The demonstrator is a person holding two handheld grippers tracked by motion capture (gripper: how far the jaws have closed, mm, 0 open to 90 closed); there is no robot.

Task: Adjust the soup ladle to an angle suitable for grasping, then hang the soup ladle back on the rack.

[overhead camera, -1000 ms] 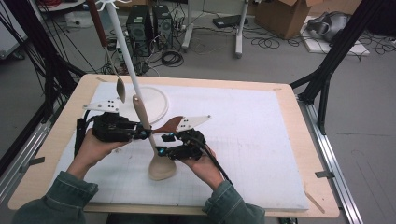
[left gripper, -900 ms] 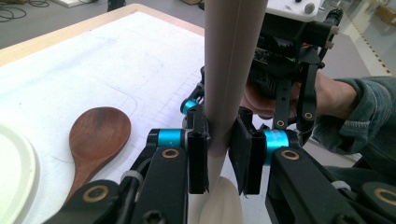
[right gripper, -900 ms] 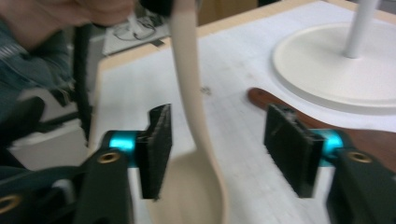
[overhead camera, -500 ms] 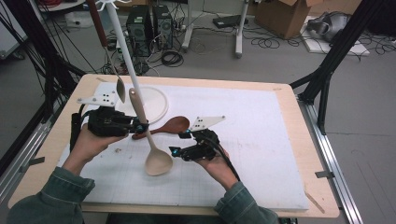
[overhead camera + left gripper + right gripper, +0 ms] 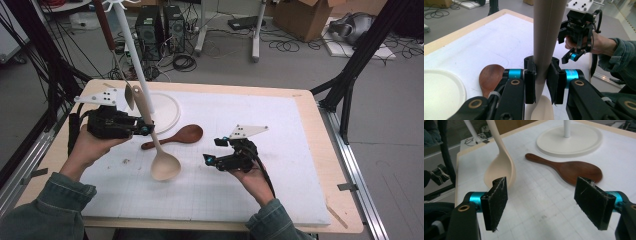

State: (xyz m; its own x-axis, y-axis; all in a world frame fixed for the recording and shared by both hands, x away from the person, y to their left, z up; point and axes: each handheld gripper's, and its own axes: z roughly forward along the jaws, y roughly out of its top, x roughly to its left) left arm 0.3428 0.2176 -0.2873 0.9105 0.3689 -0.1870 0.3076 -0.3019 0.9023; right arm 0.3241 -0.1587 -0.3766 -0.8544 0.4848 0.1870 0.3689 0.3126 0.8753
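Fingers (image 5: 530, 80) of the left gripper (image 5: 142, 129) are pinching the pale wooden spoon (image 5: 162, 162) mid-handle, a light, stiff, smooth thing hanging bowl-down toward six o'clock, while the right gripper (image 5: 212, 161), just widening, is gaping empty.

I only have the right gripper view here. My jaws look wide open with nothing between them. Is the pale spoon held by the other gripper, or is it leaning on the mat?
Observer: It is held. The left gripper is shut on the pale spoon, gripping its handle.
Operator: Is the bowl touching the mat?
Observer: I cannot tell; in the high view it hangs low over the white mat.
Operator: Where am I?
Observer: The right gripper is apart from both spoons, with the dark spoon lying flat between you and the stand base.
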